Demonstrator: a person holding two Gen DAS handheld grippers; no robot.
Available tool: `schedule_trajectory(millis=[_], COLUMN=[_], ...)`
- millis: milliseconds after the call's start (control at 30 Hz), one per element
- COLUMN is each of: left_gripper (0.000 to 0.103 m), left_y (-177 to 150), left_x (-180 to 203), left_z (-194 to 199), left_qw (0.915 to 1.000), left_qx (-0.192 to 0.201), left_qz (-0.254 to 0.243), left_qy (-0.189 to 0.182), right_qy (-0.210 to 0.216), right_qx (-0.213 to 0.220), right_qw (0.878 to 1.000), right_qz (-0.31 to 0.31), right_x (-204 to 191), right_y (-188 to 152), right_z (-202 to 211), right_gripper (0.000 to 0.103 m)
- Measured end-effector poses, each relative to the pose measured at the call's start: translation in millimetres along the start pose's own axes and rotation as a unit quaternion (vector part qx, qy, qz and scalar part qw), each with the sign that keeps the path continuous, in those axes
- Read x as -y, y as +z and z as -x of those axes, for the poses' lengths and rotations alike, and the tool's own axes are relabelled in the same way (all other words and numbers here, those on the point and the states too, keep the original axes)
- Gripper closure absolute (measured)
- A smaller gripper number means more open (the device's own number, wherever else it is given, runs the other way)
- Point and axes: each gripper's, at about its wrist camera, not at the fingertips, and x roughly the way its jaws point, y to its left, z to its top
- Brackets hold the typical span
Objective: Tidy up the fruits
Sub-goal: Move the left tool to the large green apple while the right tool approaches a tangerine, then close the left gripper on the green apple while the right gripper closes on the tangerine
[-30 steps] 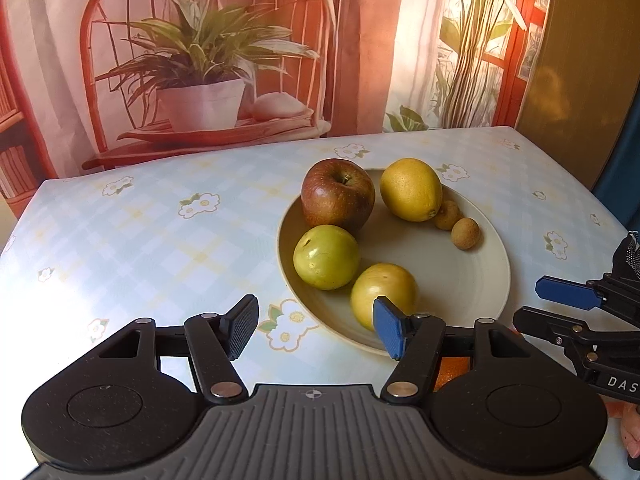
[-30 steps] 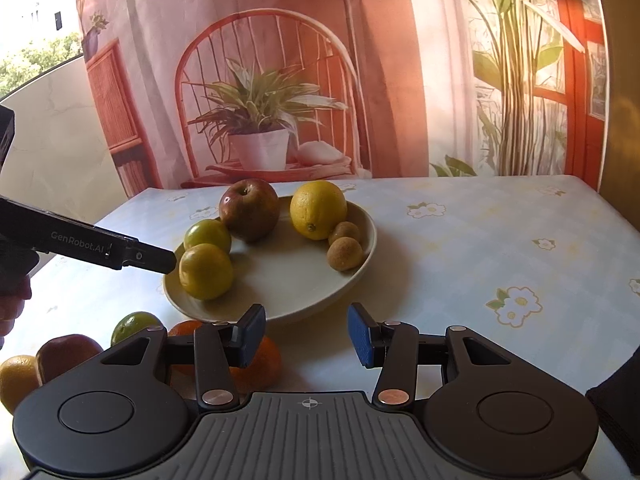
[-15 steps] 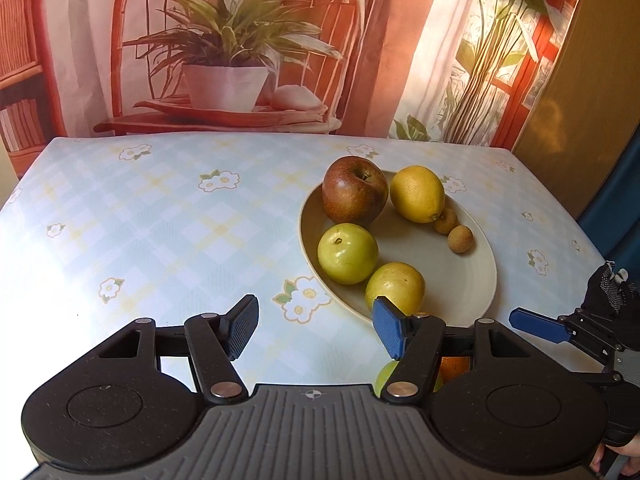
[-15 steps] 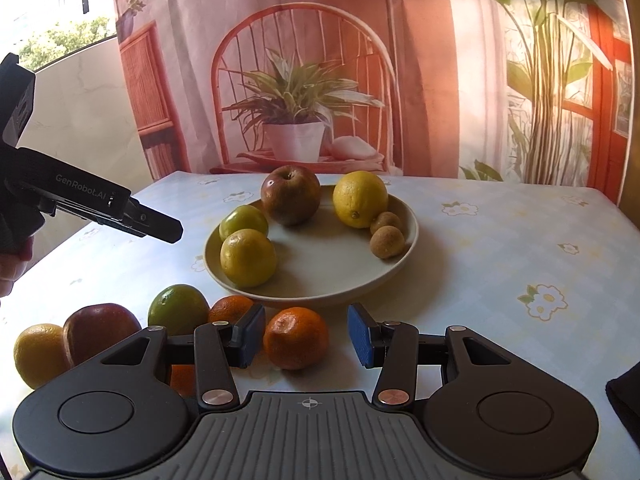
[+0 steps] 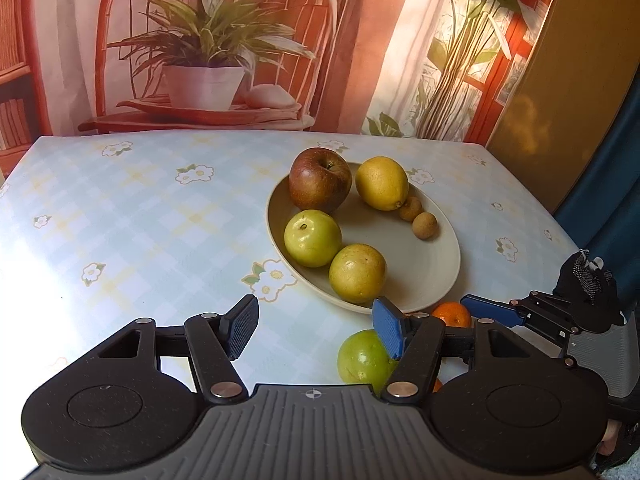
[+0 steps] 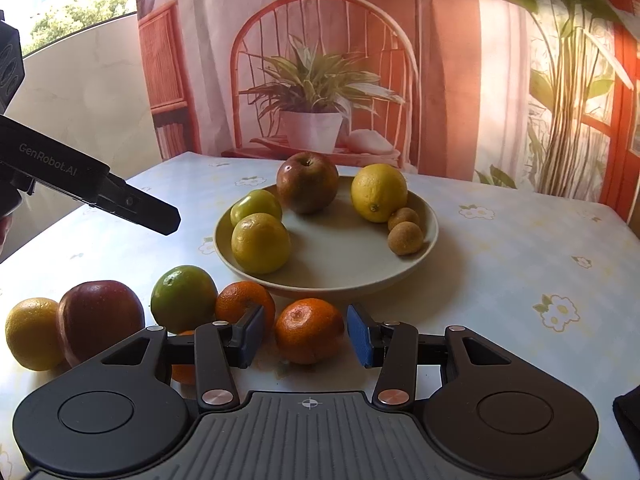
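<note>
A beige plate (image 6: 424, 240) holds a red apple (image 6: 307, 187), a lemon (image 6: 379, 192), two small brown fruits (image 6: 405, 238) and two yellow-green fruits (image 6: 261, 243). Loose fruit lies in front of it: an orange (image 6: 309, 330), another orange (image 6: 245, 304), a green fruit (image 6: 184, 298), a red apple (image 6: 100, 320) and a yellow fruit (image 6: 32, 334). My right gripper (image 6: 306, 336) is open, with the first orange between its pads, which stand just off its sides. My left gripper (image 5: 316, 328) is open over bare cloth near the plate (image 5: 440, 276). Its right finger covers part of the green fruit (image 5: 362, 356).
The table wears a pale blue checked cloth (image 5: 140, 220) with flowers. A printed backdrop (image 6: 320, 80) of a chair and plant hangs behind its far edge. The left gripper's finger (image 6: 160, 216) reaches in from the left over the table. A gloved hand (image 5: 588, 280) holds the right gripper (image 5: 492, 314).
The right view has shifted right, bringing the orange from behind the left finger to between the pads. The left view has rolled and drawn back, revealing the green fruit and orange.
</note>
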Motion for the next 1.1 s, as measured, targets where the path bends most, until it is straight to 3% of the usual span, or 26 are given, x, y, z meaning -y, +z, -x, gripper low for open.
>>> schedule_trajectory(millis=[667, 1100], left_gripper=[0.038, 0.038], left_y=[-10.9, -18.1], left_x=[9.5, 21.4], left_z=[-4.9, -15.6], left_qw=[0.9991, 0.9976], left_qx=[-0.022, -0.044], left_qz=[0.001, -0.021], left_qy=[-0.037, -0.049], right_qy=[-0.006, -0.006], right_qx=[-0.001, 0.016], right_qw=[1.0, 0.999], right_qz=[0.006, -0.038], right_x=[-0.6, 16.7], right_y=[-8.3, -10.6], right_z=[1.2, 10.2], right_gripper=[0.067, 0.068])
